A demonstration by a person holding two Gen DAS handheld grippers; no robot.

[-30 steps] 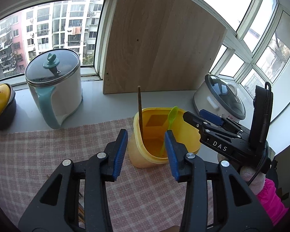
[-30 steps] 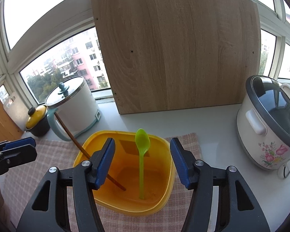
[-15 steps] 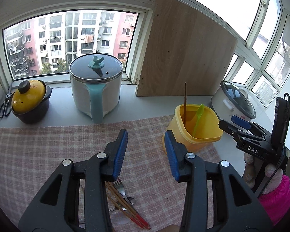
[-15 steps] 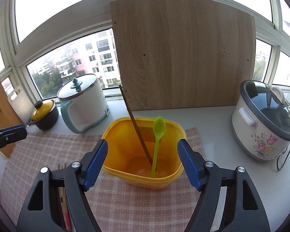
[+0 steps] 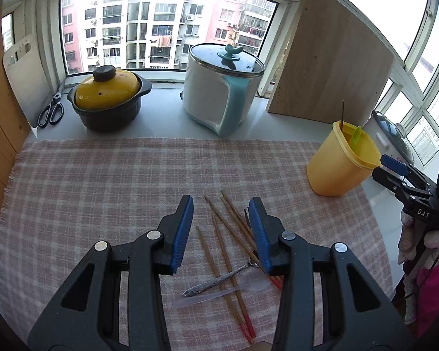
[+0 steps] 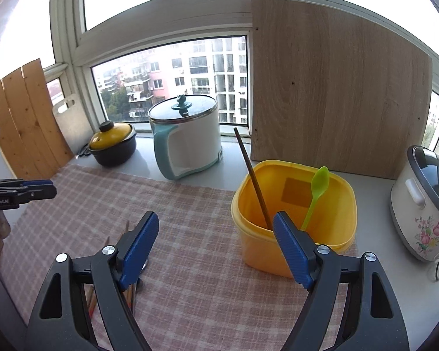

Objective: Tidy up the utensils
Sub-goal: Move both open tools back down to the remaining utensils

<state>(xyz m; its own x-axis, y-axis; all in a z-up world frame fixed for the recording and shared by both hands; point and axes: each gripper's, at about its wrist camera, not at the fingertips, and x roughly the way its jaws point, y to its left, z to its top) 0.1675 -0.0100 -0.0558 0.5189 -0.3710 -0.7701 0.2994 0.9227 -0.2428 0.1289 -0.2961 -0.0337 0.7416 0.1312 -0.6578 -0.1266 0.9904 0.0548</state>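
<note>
Since a second ago my left gripper (image 5: pixel 221 219) has swung away from the yellow plastic tub (image 5: pixel 340 165) and now hangs over the loose wooden chopsticks (image 5: pixel 219 234), a patterned metal spoon (image 5: pixel 216 280) and a clear plastic spoon (image 5: pixel 219 292). The tub holds one brown chopstick (image 6: pixel 253 181) and a lime-green plastic spoon (image 6: pixel 316 193). My left jaws stand partly open, empty. My right gripper (image 6: pixel 215 238) is opening wide, nothing between its pads. All lies on a pink checked cloth (image 5: pixel 102 181) by the windows.
</note>
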